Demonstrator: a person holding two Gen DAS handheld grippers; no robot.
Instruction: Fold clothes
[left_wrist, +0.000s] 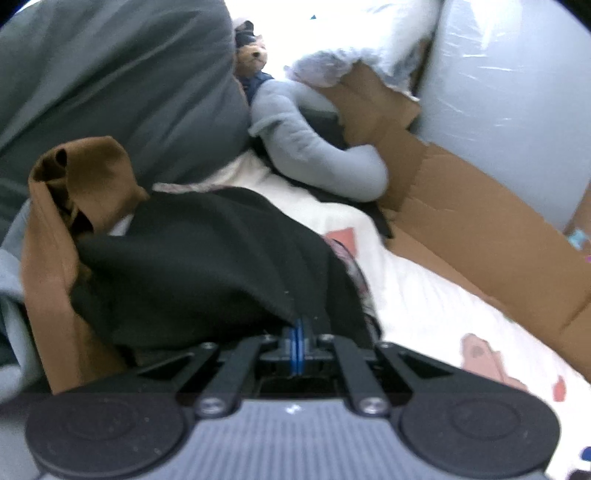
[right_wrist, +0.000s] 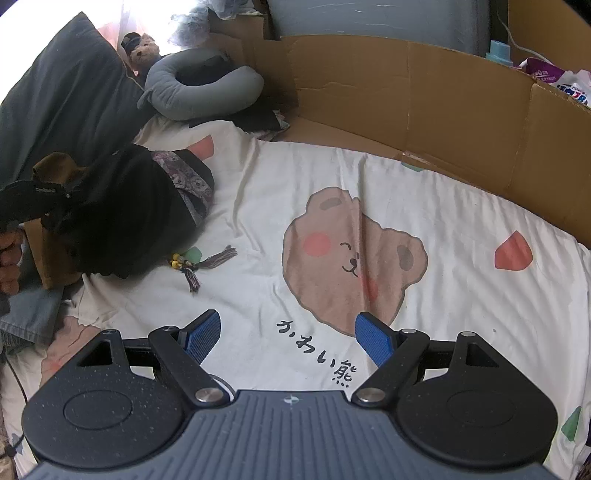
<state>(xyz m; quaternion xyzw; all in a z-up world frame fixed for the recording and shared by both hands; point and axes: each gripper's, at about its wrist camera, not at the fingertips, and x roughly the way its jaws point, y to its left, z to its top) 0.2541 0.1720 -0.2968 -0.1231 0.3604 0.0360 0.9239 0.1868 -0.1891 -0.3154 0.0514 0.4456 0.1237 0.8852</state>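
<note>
A black garment with a patterned lining lies bunched on the white bear-print sheet. My left gripper is shut on its near edge, the blue pads pressed together with cloth between them. A brown garment sits under and left of the black one. In the right wrist view the same black garment is at the left, with tassels trailing from it and the left gripper held by a hand. My right gripper hovers open over the sheet, holding nothing.
A dark grey pillow, a teddy bear and a grey neck pillow lie at the head of the bed. A cardboard wall borders the far side. Folded blue-grey cloth lies at the left edge.
</note>
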